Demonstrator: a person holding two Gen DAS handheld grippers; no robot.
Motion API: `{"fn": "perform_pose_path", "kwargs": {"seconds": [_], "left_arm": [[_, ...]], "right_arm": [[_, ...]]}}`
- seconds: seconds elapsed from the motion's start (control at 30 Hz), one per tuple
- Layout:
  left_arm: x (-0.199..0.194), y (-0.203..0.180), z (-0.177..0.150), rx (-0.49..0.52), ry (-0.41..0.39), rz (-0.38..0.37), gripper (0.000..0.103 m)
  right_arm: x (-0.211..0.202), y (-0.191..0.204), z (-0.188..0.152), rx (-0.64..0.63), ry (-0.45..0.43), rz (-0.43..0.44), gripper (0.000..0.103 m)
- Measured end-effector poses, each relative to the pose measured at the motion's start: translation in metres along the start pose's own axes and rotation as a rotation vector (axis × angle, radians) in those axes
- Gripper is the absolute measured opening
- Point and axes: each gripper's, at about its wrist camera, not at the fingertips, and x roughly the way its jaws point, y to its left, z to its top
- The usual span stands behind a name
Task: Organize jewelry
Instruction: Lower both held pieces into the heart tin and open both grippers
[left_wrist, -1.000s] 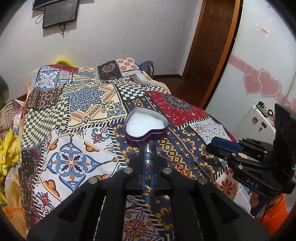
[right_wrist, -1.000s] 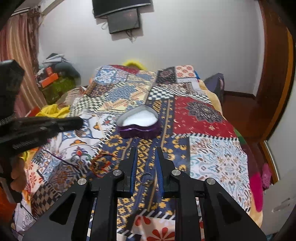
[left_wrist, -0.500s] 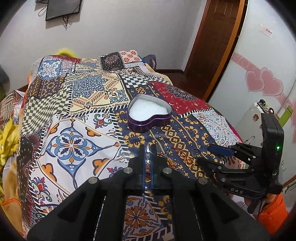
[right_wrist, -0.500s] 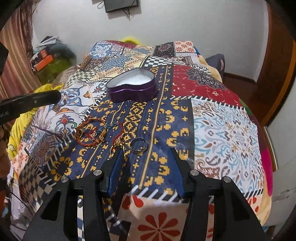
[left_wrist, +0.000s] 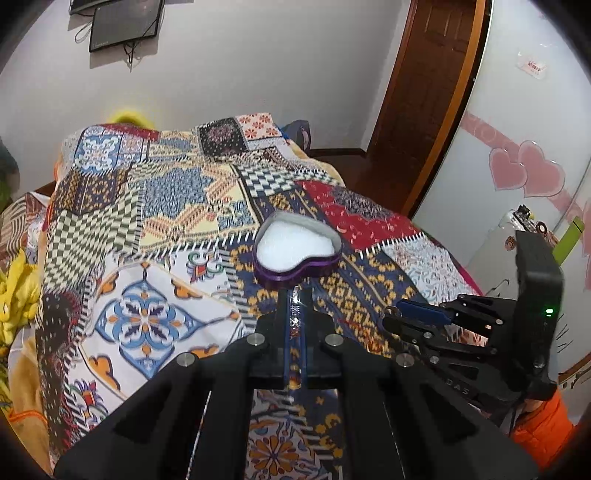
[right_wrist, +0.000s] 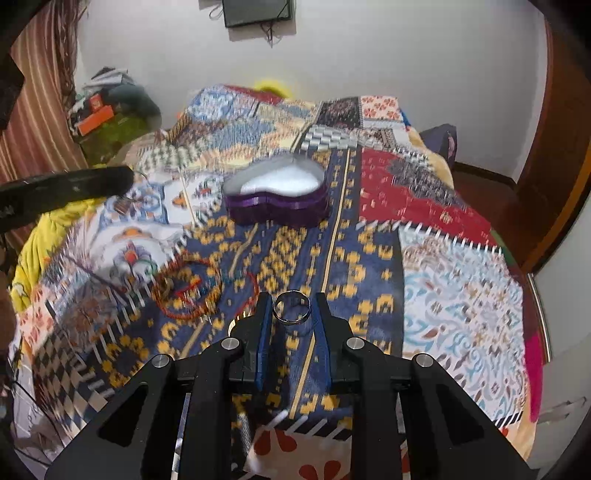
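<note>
Silver ring (right_wrist: 291, 307) pinched in right gripper (right_wrist: 292, 314), above quilt (right_wrist: 454, 280). Left gripper (left_wrist: 294, 306) clenched, seemingly on thin chain (left_wrist: 295, 313). Next: carry ring to heart tin (right_wrist: 277, 195), release.

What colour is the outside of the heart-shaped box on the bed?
Purple; the heart-shaped box has a white lining, and its side wall shows best in the right wrist view.

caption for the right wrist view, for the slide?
Right gripper jaws bracket a silver ring above the patchwork bedspread, heart-shaped box ahead.
</note>
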Motion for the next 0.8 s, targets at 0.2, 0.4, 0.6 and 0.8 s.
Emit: {"fn": "perform_pose_path", "kwargs": {"seconds": [0.2,0.4,0.6,0.8], "left_arm": [[0.008,0.000,0.017,-0.001,-0.022,0.005,0.003],[0.020,0.002,0.032,0.001,-0.032,0.007,0.003],[0.039,0.006,0.044,-0.004,-0.023,0.004,0.003],[0.059,0.012,0.054,-0.004,-0.007,0.006,0.003]], "right_arm": [[-0.011,0.000,0.024,0.013,-0.073,0.006,0.020],[-0.008,0.000,0.045,0.018,-0.117,0.011,0.020],[0.006,-0.003,0.063,0.024,-0.129,0.013,0.020],[0.022,-0.006,0.078,0.034,-0.121,0.030,0.020]]}}
